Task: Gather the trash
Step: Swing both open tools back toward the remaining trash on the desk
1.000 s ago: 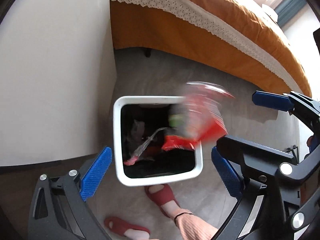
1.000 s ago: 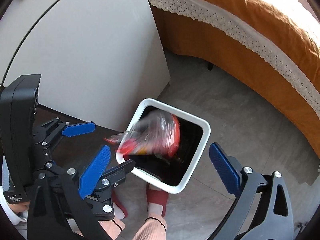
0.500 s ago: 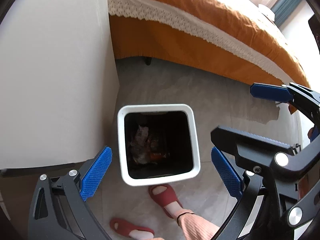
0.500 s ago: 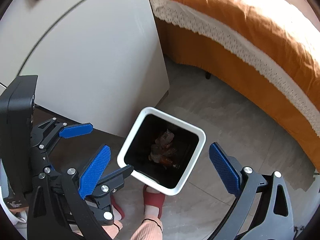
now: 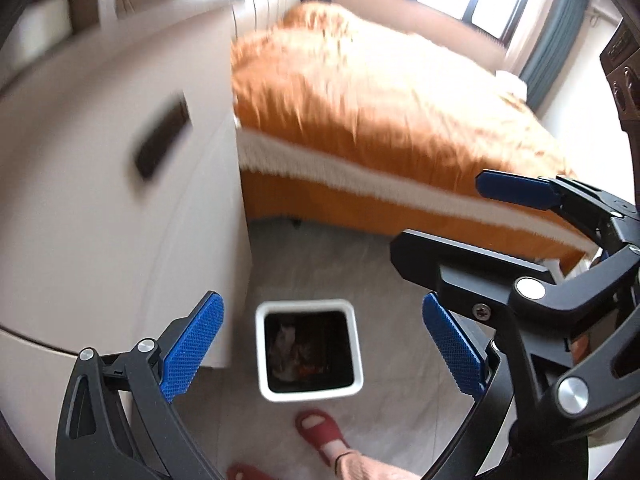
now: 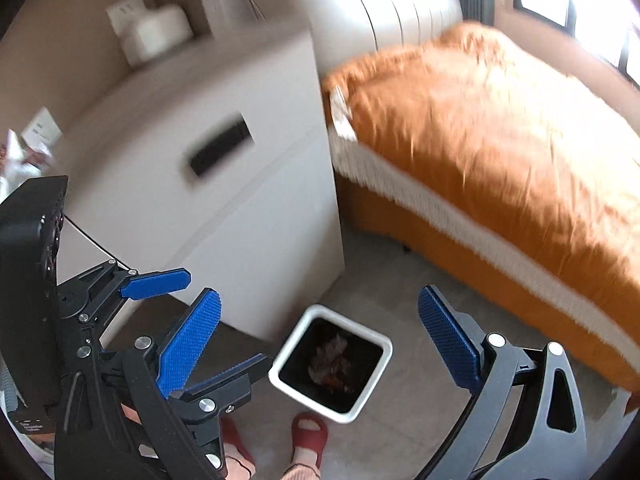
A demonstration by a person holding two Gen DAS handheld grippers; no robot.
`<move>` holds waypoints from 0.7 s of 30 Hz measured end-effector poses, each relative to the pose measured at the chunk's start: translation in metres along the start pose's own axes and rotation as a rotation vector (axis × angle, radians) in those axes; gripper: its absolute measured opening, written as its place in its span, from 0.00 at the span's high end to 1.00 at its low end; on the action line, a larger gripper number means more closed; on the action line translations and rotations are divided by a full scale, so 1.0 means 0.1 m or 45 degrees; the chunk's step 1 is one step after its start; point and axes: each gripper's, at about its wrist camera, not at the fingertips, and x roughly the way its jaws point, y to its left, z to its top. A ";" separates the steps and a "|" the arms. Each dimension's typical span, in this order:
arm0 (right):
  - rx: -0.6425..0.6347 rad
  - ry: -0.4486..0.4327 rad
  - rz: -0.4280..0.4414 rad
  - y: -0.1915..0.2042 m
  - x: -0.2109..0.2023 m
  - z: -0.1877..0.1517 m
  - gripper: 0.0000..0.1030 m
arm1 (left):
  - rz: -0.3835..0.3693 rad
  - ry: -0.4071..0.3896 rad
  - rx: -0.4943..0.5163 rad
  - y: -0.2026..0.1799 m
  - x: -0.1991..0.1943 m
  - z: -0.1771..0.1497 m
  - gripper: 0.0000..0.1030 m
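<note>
Left wrist view: the left gripper [image 5: 322, 344] is spread wide and empty, above a white trash bin [image 5: 309, 393] on the floor with wrappers inside. A white cabinet [image 5: 120, 208] stands just left of the bin; an orange bed [image 5: 380, 120] lies beyond.

Right wrist view: the right gripper [image 6: 320, 340] is likewise wide and empty over the bin, red slippers [image 6: 309, 434] below.

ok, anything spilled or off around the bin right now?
Nothing stands out. The bin sits upright on the floor beside the cabinet, trash inside it, none visible on the floor around it. Both grippers, left and right, are open and empty.
</note>
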 end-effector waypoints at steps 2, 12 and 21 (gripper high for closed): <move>-0.042 -0.045 0.006 0.13 -0.18 0.12 0.05 | 0.023 -0.048 -0.002 0.00 -0.29 0.09 0.05; -0.196 -0.231 0.186 0.89 -0.84 0.64 0.05 | 0.180 -0.243 -0.086 0.27 -1.54 0.24 0.05; -0.343 -0.302 0.372 1.78 -1.00 0.87 0.04 | 0.476 -0.382 -0.252 1.01 -2.41 -0.03 0.05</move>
